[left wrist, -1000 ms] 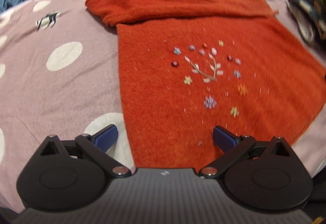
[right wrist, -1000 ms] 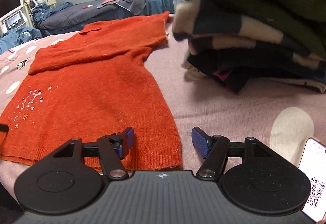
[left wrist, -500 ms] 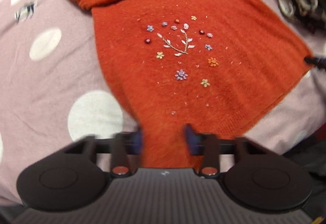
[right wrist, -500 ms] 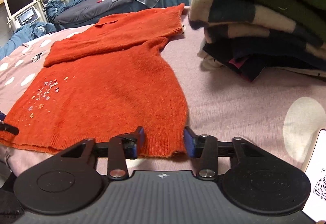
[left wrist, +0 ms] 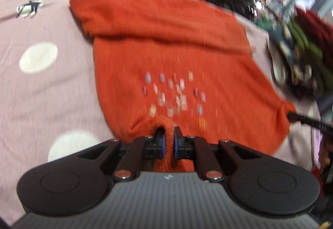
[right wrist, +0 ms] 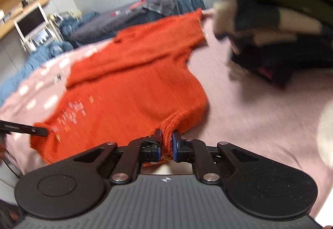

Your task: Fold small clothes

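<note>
An orange knitted sweater [left wrist: 170,58] with small embroidered flowers lies on a pink polka-dot cover [left wrist: 41,83], its sleeves folded across the top. My left gripper [left wrist: 168,139] is shut on the sweater's bottom hem near its left corner, and the hem is lifted off the cover. In the right wrist view the sweater [right wrist: 135,83] stretches away to the left. My right gripper [right wrist: 166,142] is shut on the hem at the right corner, also raised. Each gripper's tip shows in the other's view, pinching a hem corner.
A stack of folded clothes [right wrist: 281,10] in green, cream and dark colours sits on the cover right of the sweater; it also shows in the left wrist view [left wrist: 301,58]. Dark and blue garments [right wrist: 135,18] lie beyond. A shelf and monitor [right wrist: 31,20] stand at far left.
Both grippers went from open over the hem to shut on it. They have lifted the hem corners and the views are blurred from motion.
</note>
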